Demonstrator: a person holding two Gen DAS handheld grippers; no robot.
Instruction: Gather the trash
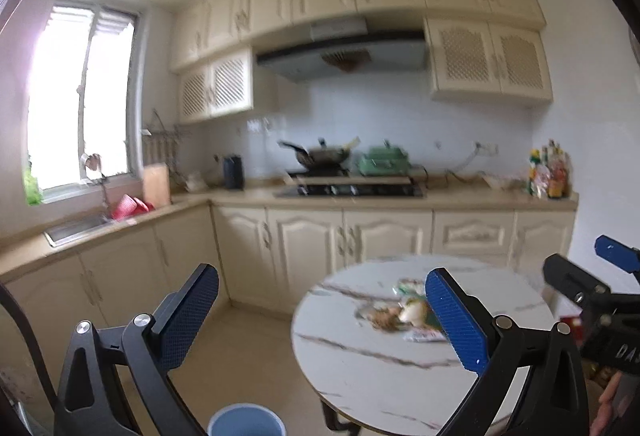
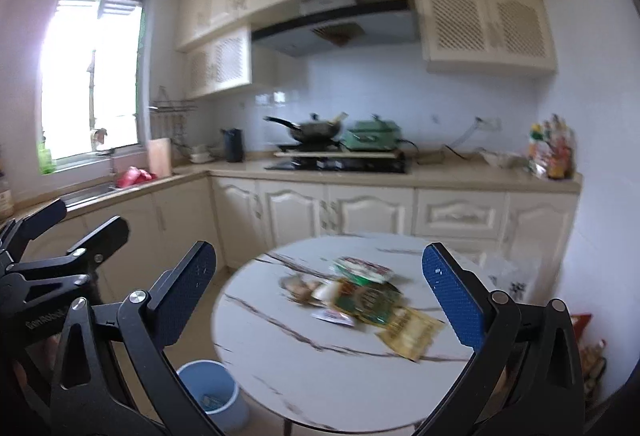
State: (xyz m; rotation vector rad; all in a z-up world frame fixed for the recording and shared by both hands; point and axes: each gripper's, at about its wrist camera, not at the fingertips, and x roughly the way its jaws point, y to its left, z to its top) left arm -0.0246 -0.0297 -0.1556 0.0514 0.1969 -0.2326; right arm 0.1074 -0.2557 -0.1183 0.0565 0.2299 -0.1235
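Both tongs, left [image 1: 322, 312] and right [image 2: 319, 290], are hanging released above the floor. Wrappers [image 2: 372, 296] are lying heaped on the round bench [image 2: 320, 368], their print too blurred to read; bin [image 2: 212, 392] is standing beside it.

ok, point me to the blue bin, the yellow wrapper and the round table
blue bin [image 2: 210, 392], right wrist view, inner wall.
yellow wrapper [image 2: 410, 332], right wrist view, middle of packet.
round table [image 2: 320, 380], right wrist view, bare marble top.

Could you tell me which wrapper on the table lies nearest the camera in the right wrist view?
The yellow-gold wrapper; it lies closer than the green and red-white ones.
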